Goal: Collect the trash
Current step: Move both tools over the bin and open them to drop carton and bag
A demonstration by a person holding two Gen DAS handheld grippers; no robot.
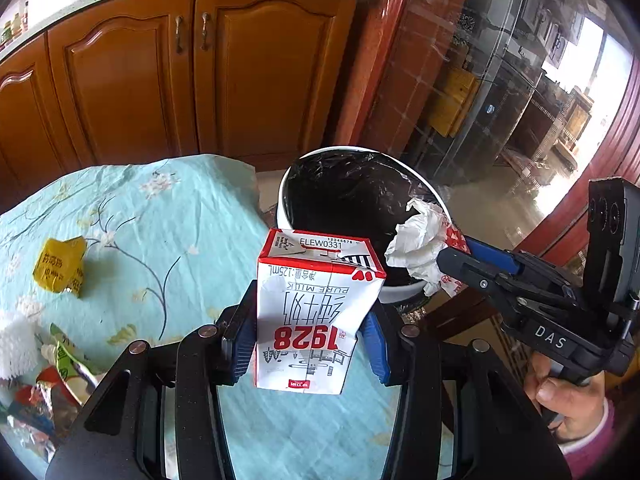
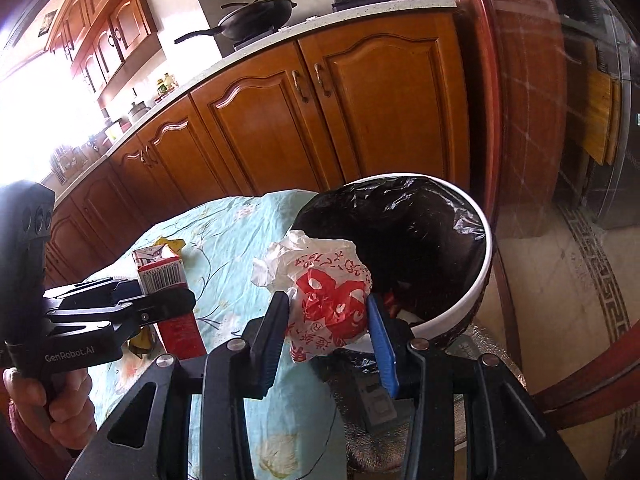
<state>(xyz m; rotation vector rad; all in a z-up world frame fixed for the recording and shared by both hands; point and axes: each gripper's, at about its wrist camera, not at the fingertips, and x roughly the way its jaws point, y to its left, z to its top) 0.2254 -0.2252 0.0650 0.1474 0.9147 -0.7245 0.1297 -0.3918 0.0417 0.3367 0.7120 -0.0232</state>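
My left gripper (image 1: 308, 344) is shut on a small red and white milk carton (image 1: 316, 312), held above the table's far edge just short of the bin. My right gripper (image 2: 326, 332) is shut on a crumpled white wrapper with red print (image 2: 320, 284), held at the near rim of the white bin (image 2: 456, 308), which has a black liner. In the left wrist view the right gripper (image 1: 452, 256) comes in from the right with the wrapper (image 1: 420, 248) over the bin's rim (image 1: 284, 196). The right wrist view shows the left gripper (image 2: 160, 292) with the carton (image 2: 164, 276) at the left.
The table's light blue flowered cloth (image 1: 160, 240) carries a yellow wrapper (image 1: 60, 264), a white tissue (image 1: 16, 344) and several colourful wrappers (image 1: 44, 392) at the left. Wooden cabinets (image 1: 192, 72) stand behind. A hand (image 1: 568, 404) grips the right handle. A chair back (image 2: 600, 380) is at the right.
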